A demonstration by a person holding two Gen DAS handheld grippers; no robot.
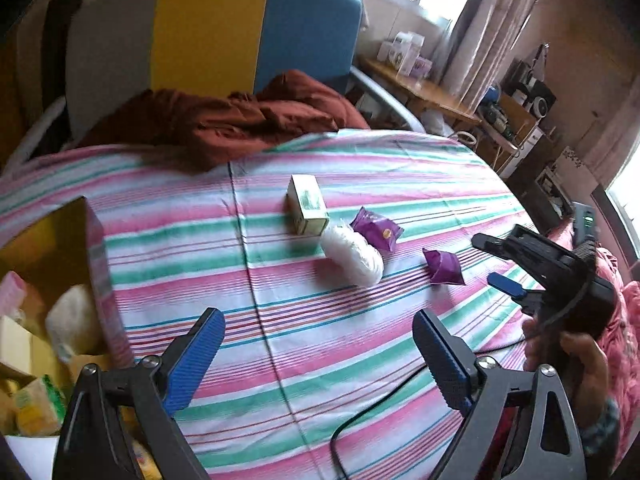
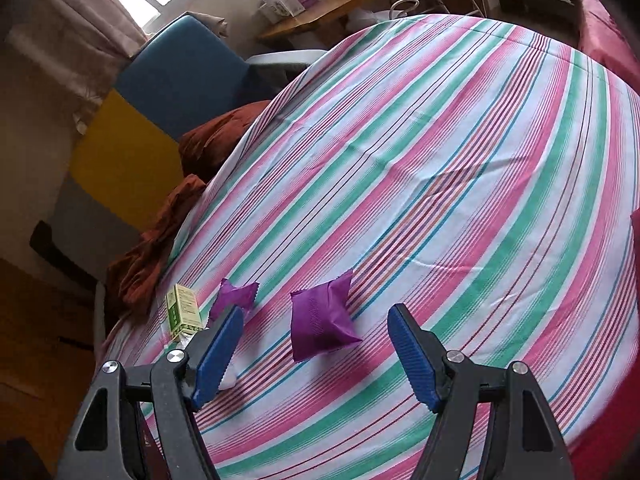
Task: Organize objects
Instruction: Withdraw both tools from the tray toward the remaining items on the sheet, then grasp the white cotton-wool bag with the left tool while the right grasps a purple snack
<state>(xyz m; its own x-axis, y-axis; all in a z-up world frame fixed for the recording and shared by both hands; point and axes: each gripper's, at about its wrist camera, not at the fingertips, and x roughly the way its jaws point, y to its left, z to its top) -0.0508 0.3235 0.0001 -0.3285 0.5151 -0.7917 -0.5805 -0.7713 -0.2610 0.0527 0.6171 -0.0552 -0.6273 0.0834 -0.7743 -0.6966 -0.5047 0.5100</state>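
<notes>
Right wrist view: right gripper (image 2: 316, 344) released, jaws spread, nothing pinched – near purple packet (image 2: 322, 322) lying lower centre on the striped bedsheet (image 2: 460, 168), framed between the blue pads but not touched; second purple packet (image 2: 236, 296) and green box (image 2: 184, 312) further lower left. Left wrist view: left gripper (image 1: 316, 360) also released and empty over bare sheet at bottom centre, white bundle (image 1: 352, 254) mid-frame, open carton (image 1: 96, 256) of sorted items at left edge. Likely risks – soft packet slipping or squashing if pinched off-centre, sheet fabric caught in the pads, dangling cable (image 1: 360, 420) snagging.
</notes>
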